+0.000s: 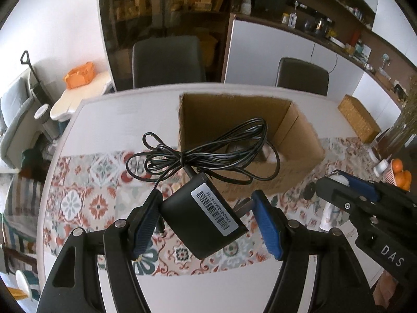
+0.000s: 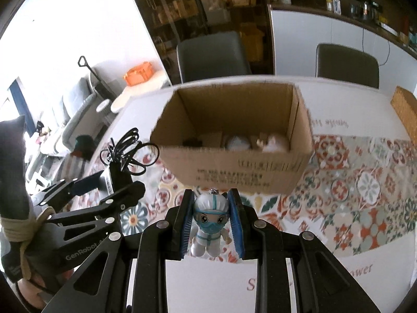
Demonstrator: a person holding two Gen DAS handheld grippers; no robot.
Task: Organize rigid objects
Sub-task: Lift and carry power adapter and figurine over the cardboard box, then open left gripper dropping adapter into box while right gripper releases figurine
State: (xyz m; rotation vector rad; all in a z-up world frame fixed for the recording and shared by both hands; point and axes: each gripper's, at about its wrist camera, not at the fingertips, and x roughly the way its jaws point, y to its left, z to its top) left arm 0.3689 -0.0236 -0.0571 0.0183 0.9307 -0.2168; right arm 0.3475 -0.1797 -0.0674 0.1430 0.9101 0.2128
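Observation:
My left gripper [image 1: 206,208] is shut on a black power adapter [image 1: 206,219] with a barcode label, held above the table; its bundled black cable [image 1: 203,151] hangs out toward the open cardboard box [image 1: 294,143]. My right gripper [image 2: 211,214] is shut on a small figurine [image 2: 210,224] in a white suit and blue mask, just in front of the box [image 2: 234,174]. The box holds several pale objects [image 2: 250,142]. The left gripper with the cable [image 2: 127,146] shows at the left of the right wrist view. The right gripper [image 1: 346,190] shows at the right of the left wrist view.
The table [image 2: 365,195] has a patterned tile runner. A woven basket [image 1: 359,117] stands at the back right, and oranges [image 1: 401,174] sit at the right edge. Two chairs [image 1: 166,62] stand behind the table. A white bottle [image 1: 329,216] stands near the right gripper.

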